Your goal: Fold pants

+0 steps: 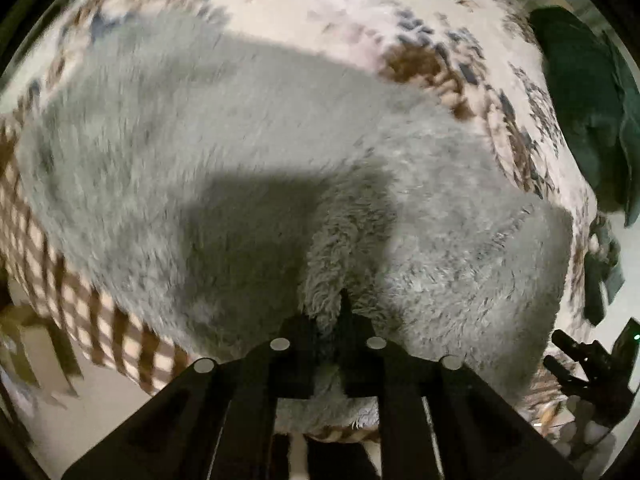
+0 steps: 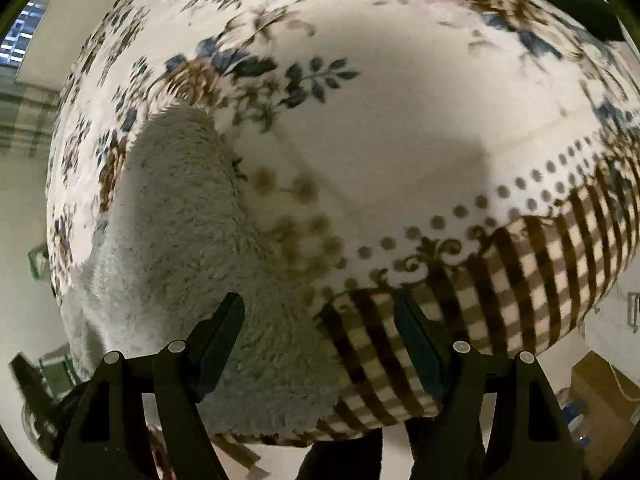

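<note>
In the left wrist view, the left gripper had its fingers pressed together, pinching a raised tuft at the near edge of the pants, a grey, shaggy fleece spread across the floral blanket. A good fold probably needed a deep bite through both layers before lifting.

In the right wrist view, the right gripper stood spread and empty over the pants' right edge, where fleece met the blanket's brown checked border.
</note>
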A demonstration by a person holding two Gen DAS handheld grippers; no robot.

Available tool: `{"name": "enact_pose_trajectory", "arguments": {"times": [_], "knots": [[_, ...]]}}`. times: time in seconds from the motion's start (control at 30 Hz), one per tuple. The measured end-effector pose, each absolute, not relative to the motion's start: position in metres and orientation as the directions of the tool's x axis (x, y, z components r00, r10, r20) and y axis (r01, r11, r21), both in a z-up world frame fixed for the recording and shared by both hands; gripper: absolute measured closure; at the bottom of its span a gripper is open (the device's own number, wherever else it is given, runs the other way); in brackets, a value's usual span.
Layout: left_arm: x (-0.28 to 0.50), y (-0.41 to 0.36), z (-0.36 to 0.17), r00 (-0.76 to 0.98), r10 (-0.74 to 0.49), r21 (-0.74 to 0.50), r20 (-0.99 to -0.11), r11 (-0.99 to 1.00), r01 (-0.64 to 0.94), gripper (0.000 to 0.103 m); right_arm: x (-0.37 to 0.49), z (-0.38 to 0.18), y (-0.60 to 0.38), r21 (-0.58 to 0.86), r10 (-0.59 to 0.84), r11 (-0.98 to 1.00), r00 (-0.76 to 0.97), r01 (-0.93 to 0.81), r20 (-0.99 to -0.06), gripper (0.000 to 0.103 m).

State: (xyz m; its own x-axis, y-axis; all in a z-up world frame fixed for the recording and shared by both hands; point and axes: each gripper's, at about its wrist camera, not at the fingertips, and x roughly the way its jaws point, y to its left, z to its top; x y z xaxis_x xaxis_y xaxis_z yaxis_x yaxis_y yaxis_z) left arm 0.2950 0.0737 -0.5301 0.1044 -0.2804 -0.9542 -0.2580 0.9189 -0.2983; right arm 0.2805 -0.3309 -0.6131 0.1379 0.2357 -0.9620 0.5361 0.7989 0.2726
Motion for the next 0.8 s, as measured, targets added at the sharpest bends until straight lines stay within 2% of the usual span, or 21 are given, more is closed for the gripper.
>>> {"name": "enact_pose_trajectory", "arguments": {"times": [0.03, 0.1, 0.17, 0.2, 0.33, 0.43, 0.47, 0.5, 0.53, 0.6, 0.73, 0.77, 0.8], "knots": [[0.294, 0.075, -0.529, 0.106, -0.301, -0.319, -0.948, 0.909, -0.270, 0.091, 0.283, -0.612, -0.330, 0.290, 0.251, 0.799, 0.145, 0.527, -0.957, 0.024], [0.292, 0.077, -0.517, 0.122, -0.310, -0.332, -0.943, 0.899, -0.284, 0.074, 0.289, -0.608, -0.326, 0.325, 0.282, 0.801, 0.162, 0.503, -0.946, 0.023], [0.293, 0.083, -0.504, 0.169, -0.318, -0.356, -0.933, 0.884, -0.303, 0.043, 0.296, -0.606, -0.322, 0.364, 0.312, 0.805, 0.187, 0.469, -0.931, 0.019], [0.296, 0.086, -0.498, 0.197, -0.321, -0.370, -0.926, 0.875, -0.312, 0.038, 0.299, -0.607, -0.319, 0.376, 0.324, 0.808, 0.191, 0.453, -0.927, 0.016], [0.325, 0.082, -0.499, 0.236, -0.336, -0.399, -0.912, 0.860, -0.318, 0.036, 0.317, -0.634, -0.316, 0.408, 0.377, 0.810, 0.159, 0.421, -0.912, 0.016], [0.361, 0.063, -0.517, 0.213, -0.352, -0.402, -0.912, 0.872, -0.279, 0.036, 0.326, -0.666, -0.324, 0.487, 0.487, 0.732, 0.134, 0.476, -0.863, 0.016], [0.372, 0.053, -0.525, 0.197, -0.355, -0.397, -0.914, 0.881, -0.257, 0.036, 0.327, -0.672, -0.326, 0.509, 0.511, 0.709, 0.141, 0.488, -0.848, 0.026], [0.378, 0.048, -0.529, 0.187, -0.346, -0.384, -0.919, 0.890, -0.244, 0.036, 0.328, -0.674, -0.328, 0.512, 0.512, 0.702, 0.149, 0.495, -0.846, 0.057], [0.383, 0.040, -0.535, 0.174, -0.326, -0.360, -0.929, 0.906, -0.223, 0.036, 0.329, -0.674, -0.330, 0.497, 0.492, 0.714, 0.152, 0.494, -0.857, 0.066], [0.394, 0.028, -0.551, 0.134, -0.284, -0.305, -0.949, 0.935, -0.181, 0.036, 0.330, -0.670, -0.337, 0.438, 0.418, 0.751, 0.159, 0.494, -0.895, 0.067], [0.392, 0.036, -0.564, 0.107, -0.291, -0.307, -0.951, 0.934, -0.186, 0.036, 0.330, -0.673, -0.342, 0.428, 0.417, 0.750, 0.142, 0.504, -0.898, 0.067], [0.390, 0.039, -0.560, 0.118, -0.300, -0.318, -0.947, 0.928, -0.193, 0.036, 0.332, -0.670, -0.340, 0.418, 0.410, 0.761, 0.131, 0.496, -0.902, 0.063], [0.385, 0.043, -0.553, 0.133, -0.314, -0.336, -0.940, 0.920, -0.202, 0.036, 0.333, -0.666, -0.339, 0.399, 0.396, 0.772, 0.118, 0.495, -0.911, 0.054]]}}
